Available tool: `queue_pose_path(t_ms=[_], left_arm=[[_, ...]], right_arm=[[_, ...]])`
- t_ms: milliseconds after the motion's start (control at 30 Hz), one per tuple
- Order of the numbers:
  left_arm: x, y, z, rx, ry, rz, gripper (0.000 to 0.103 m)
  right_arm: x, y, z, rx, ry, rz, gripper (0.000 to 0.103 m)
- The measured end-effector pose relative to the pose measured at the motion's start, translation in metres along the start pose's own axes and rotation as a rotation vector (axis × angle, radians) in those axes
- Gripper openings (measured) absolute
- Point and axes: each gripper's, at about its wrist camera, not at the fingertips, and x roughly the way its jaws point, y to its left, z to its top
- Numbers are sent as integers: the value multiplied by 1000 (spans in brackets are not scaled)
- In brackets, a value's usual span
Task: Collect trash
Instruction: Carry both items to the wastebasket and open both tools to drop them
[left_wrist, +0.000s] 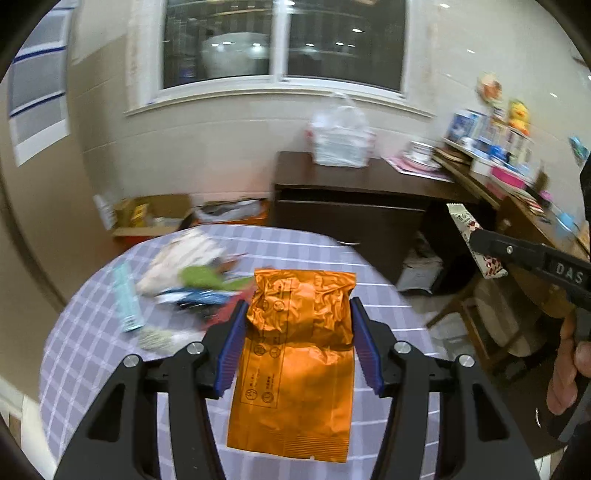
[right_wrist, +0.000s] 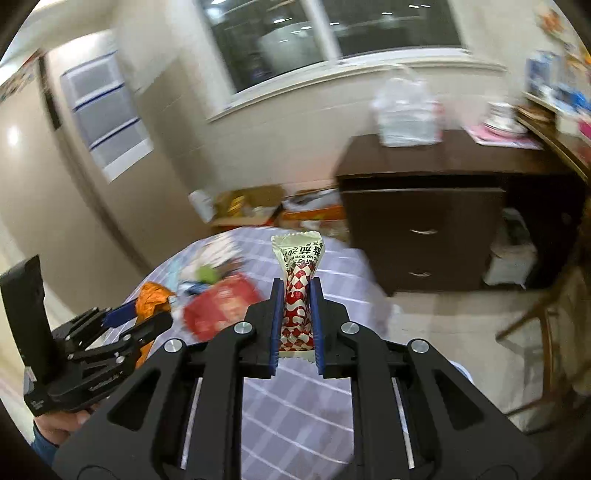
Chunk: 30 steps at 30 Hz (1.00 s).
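Holding both: each gripper is already loaded and lifted above the round table with the lilac checked cloth (left_wrist: 332, 254), so the coming move, as I judge it, is a carry to wherever trash goes; no bin can be made out in either view.
Table: it lies below and ahead of both tools, with floor and a dark brown wooden drawer cabinet (right_wrist: 424, 229) beyond its far edge.
Remaining pile: a blurred heap of loose wrappers and papers (left_wrist: 192, 269) sits on the far left part of the cloth, ahead and left of the left tool; a flat red packet (right_wrist: 218, 310) belongs to it. The left arm looks the nearer one for this heap.
Orange pouch: the crinkled orange foil pouch (left_wrist: 295, 354) hangs between the blue pads, its long axis running along the fingers toward the camera, top edge pointing away.
Left gripper: the left gripper (left_wrist: 297, 321) stands fairly wide, pads pressed on the pouch's two side edges near its upper half; the lower half hangs free.
White-and-red wrapper: the slim candy-bar wrapper, cream at the top and red-and-white patterned below (right_wrist: 299, 291), stands upright along the fingers, crimped top end beyond the tips.
Right gripper: the right gripper (right_wrist: 297, 295) is drawn narrow, clamping the wrapper's patterned middle.
Relation between tools: in the left view the right tool sits off to the right and farther out past the table edge, well apart from the pouch.
Risk: the pouch is held only by its edges and may slip, I think.
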Motion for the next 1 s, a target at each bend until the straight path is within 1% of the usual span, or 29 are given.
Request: queue_pose_path(t_ms=[100, 200, 300, 400, 533, 667, 900, 1000], left_arm=[[15, -34, 7, 36, 19, -58, 54], [35, -71, 13, 73, 45, -122, 54], [54, -105, 12, 102, 81, -173, 54], [73, -132, 11, 136, 117, -204, 54], [105, -172, 5, 196, 186, -241, 53], [132, -203, -5, 246, 243, -254, 54], [172, -231, -18, 309, 330, -255, 54], [192, -239, -25, 330, 385, -265, 55]], right_arm=[[-11, -44, -3, 63, -11, -77, 14], [-17, -81, -12, 124, -2, -133, 14], [-20, -108, -24, 179, 13, -174, 14], [-20, -142, -40, 244, 39, -215, 14], [-17, -176, -56, 307, 66, -238, 14], [-7, -203, -71, 370, 101, -246, 15], [11, -231, -86, 442, 144, -239, 15], [22, -242, -92, 468, 167, -224, 15]])
